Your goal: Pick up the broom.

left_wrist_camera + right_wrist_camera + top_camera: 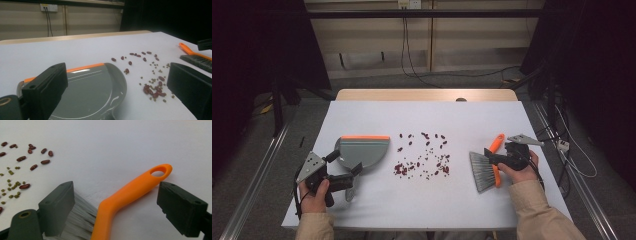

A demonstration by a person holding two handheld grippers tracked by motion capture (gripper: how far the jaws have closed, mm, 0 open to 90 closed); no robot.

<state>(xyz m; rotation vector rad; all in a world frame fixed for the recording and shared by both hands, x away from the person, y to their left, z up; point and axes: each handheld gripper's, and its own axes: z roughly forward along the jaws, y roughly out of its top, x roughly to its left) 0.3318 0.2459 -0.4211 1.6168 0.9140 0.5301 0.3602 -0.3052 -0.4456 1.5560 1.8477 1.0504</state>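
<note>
High view looks down on a white table (422,200). Near its left side lies a grey plastic dustpan with an orange edge (364,150). The left gripper (354,176) sits at the near end of the dustpan, but from here you cannot tell if it grips the pan. In the left gripper view its two black jaws stand wide apart, with the dustpan (90,92) low between them and not squeezed.

A bunch of small red and green beans (424,157) is spread in the middle of the table, just right of the dustpan. They also show in the left gripper view (150,82) and the right gripper view (17,170).

On the right lies a little brush with an orange handle and grey bristles (486,169). The right gripper (493,156) is at the brush handle. In the right gripper view its jaws stand on both sides of the orange handle (125,197), with gaps on both sides, so the brush is not pinched.
</note>
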